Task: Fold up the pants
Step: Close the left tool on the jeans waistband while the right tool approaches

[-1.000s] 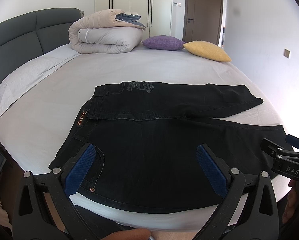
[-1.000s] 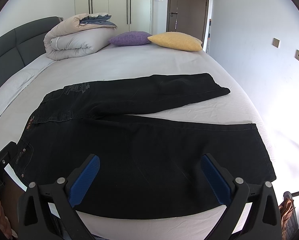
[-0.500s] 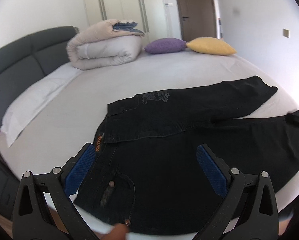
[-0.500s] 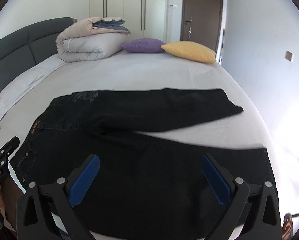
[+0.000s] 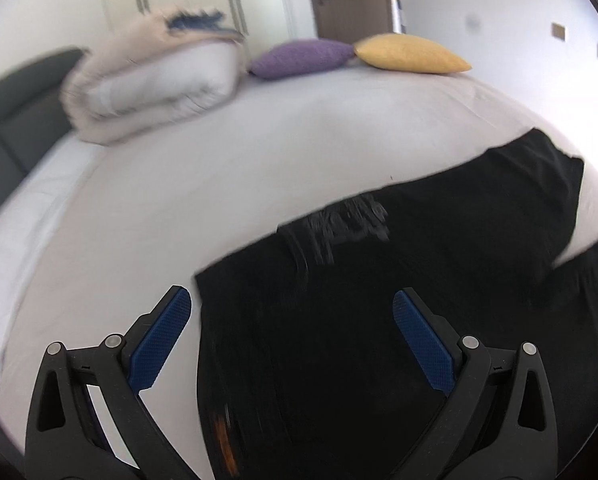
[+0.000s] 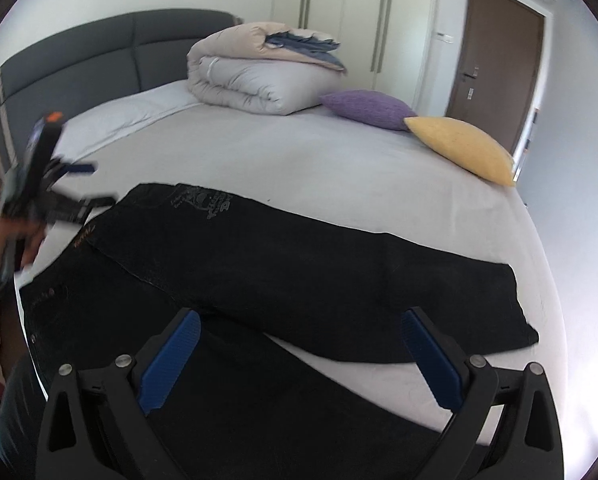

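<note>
Black jeans (image 6: 299,264) lie spread flat on the white bed (image 6: 299,160), waist to the left, both legs running right. In the left wrist view the jeans (image 5: 379,300) are blurred. My left gripper (image 5: 291,312) is open and empty, above the waistband's left edge; it also shows in the right wrist view (image 6: 79,186) at the left, beside the waist. My right gripper (image 6: 299,332) is open and empty, over the gap between the two legs.
A folded beige duvet (image 6: 255,76), a purple cushion (image 6: 369,108) and a yellow cushion (image 6: 463,148) lie at the far side of the bed. A grey headboard (image 6: 99,60) stands at the left. Wardrobes and a brown door (image 6: 495,64) are behind.
Both grippers moved forward over the jeans. The left one swung left toward the waistband; the right one advanced from the near leg toward the gap between the legs. Both stayed open.
</note>
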{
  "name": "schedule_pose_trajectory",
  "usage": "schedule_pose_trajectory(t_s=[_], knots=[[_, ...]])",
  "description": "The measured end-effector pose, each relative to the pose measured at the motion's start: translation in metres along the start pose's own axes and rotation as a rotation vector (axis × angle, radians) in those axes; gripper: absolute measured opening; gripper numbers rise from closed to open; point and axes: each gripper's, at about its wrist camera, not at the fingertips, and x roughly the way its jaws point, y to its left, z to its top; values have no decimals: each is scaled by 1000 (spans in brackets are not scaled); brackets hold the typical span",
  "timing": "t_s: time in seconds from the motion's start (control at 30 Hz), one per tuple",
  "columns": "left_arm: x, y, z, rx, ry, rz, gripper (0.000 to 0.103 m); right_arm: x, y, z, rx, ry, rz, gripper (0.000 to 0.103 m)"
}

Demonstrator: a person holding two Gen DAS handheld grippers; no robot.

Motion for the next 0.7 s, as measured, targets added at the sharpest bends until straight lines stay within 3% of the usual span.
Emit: schedule_pose_trajectory(t_s=[0.2,0.3,0.33,0.43,0.6,0.7], knots=[[97,45,53,94,186,-148,102,31,-17,1,-81,72,86,75],[139,56,60,137,282,-242,99,45,-25,1,-85,84,139,71],[147,55,59,157,306,-255,93,50,-27,2,-85,93,156,71],[178,54,55,213,399,-292,90,64,-29,6,-97,103,193,70],[205,73,69,133,423,-394,89,84,-19,13,-118,121,225,68],[211,73,72,164,436,-402,86,94,-7,18,-147,131,235,67]])
